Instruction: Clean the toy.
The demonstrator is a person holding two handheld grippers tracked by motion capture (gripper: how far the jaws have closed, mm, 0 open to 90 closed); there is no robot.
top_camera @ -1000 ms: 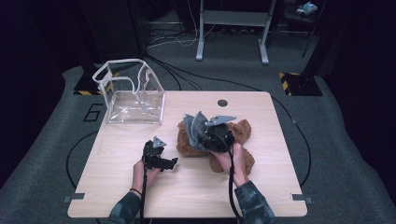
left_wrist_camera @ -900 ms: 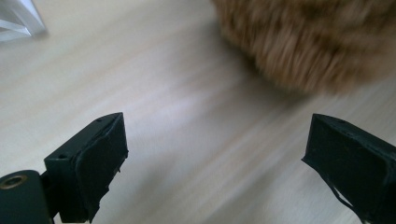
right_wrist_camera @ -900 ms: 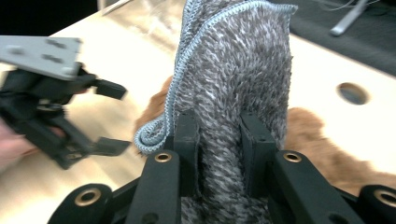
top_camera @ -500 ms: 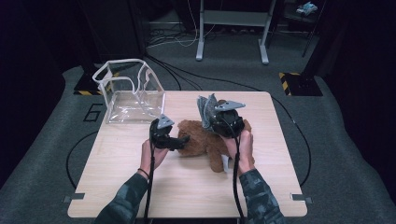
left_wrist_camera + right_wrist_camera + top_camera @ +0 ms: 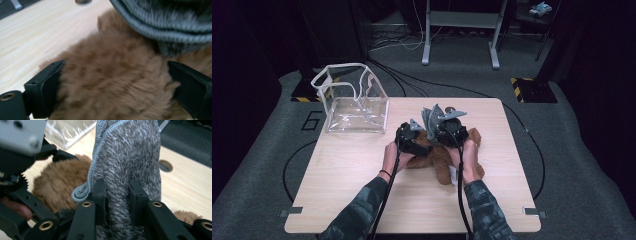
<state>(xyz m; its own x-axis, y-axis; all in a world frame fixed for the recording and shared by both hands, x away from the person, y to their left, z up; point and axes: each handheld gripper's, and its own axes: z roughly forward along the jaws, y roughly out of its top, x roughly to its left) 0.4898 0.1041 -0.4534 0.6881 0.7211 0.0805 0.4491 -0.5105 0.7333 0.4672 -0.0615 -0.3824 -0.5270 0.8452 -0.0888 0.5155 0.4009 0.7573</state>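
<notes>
1. My right gripper (image 5: 116, 195) pinches a fold of the grey knitted fuzzy cloth (image 5: 130, 157) and holds it upright over the brown plush teddy bear (image 5: 439, 150). The bear lies near the middle of the light wooden table (image 5: 347, 195).
2. My left gripper (image 5: 112, 85) has its jaws spread on both sides of the bear's brown fur. They touch the fur lightly, but I do not see them pressing, so I judge the bear is not yet gripped.
3. I think the work is at an early stage: the cloth is lifted, but it is not yet pulled free of the bear or put on it; I cannot tell which is wanted.
4. Left of the bear and further back stands the clear plastic pouch with white edging (image 5: 354, 100), well apart from it, with its mouth open.
5. The bear is far from every table edge. In front of the bear the wood is bare. Beyond the bear there is a small round hole (image 5: 165, 165).
</notes>
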